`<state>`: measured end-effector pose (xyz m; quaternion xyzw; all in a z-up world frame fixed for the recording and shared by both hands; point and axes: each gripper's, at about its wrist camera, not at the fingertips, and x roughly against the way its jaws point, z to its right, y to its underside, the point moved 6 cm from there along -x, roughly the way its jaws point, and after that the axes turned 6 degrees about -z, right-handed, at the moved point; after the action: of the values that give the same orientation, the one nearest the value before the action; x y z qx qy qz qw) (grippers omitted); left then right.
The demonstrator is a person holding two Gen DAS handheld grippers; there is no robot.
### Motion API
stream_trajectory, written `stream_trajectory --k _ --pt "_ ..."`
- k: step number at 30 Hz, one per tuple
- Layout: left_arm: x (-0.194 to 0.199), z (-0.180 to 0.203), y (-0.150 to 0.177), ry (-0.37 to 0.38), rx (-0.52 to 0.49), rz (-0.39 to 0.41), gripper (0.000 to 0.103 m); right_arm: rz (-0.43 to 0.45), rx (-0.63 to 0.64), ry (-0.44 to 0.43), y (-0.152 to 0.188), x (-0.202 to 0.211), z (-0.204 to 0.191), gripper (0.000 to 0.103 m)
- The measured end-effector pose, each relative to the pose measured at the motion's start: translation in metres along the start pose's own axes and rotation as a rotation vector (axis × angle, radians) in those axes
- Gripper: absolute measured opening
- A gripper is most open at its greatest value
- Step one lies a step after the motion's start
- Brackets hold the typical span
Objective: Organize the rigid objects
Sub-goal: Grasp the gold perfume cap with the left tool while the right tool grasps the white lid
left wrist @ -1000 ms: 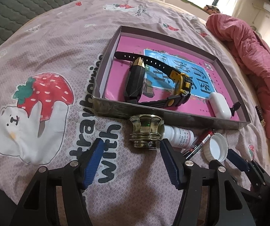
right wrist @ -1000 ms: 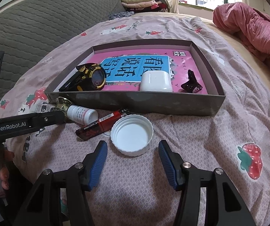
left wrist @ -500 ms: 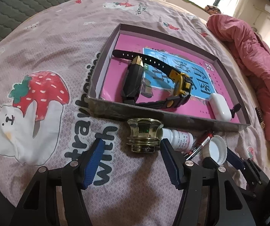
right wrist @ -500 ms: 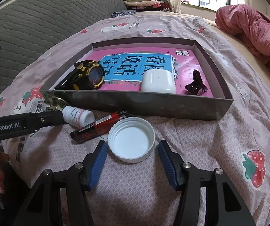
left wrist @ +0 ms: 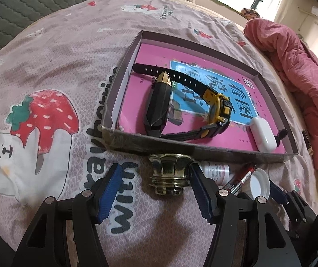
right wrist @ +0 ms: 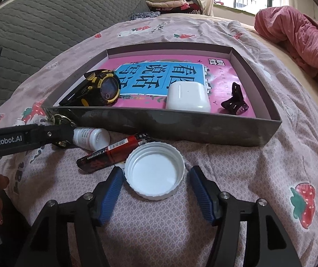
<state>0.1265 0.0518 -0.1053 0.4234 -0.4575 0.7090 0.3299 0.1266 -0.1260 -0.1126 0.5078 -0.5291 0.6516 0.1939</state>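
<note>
A shallow grey box (left wrist: 203,148) (right wrist: 181,124) with a pink book inside holds a black-and-yellow watch (left wrist: 217,109) (right wrist: 102,90), a black faceted object (left wrist: 157,104), a white earbud case (left wrist: 263,136) (right wrist: 187,98) and a small black clip (right wrist: 234,102). In front of it on the bedsheet lie a brass knob (left wrist: 170,173), a small white bottle (left wrist: 216,171) (right wrist: 91,136), a red lighter (right wrist: 114,153) and a white lid (right wrist: 154,173) (left wrist: 259,183). My left gripper (left wrist: 154,191) is open around the knob. My right gripper (right wrist: 154,188) is open around the lid.
The bed carries a pink strawberry-print sheet (left wrist: 47,77). A rumpled red quilt (left wrist: 292,66) (right wrist: 296,35) lies to the right of the box. A grey quilted headboard (right wrist: 47,17) stands at the left, with folded clothes (right wrist: 170,0) behind.
Both grippers have moved forward: the left fingers now flank the brass knob and the right fingers now flank the white lid. Both stay open.
</note>
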Motion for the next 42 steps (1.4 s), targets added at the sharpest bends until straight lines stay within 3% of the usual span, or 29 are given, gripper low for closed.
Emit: stream_trajectory --k 13,42 --pt "-0.006 -0.001 -0.008 0.025 -0.039 0.021 0.07 -0.002 -0.012 -0.007 -0.003 -0.002 0.001 0.064" --pt "0.001 -0.014 0.006 -0.05 -0.059 0.039 0.07 0.01 -0.018 0.009 -0.006 -0.002 0.005 0.064"
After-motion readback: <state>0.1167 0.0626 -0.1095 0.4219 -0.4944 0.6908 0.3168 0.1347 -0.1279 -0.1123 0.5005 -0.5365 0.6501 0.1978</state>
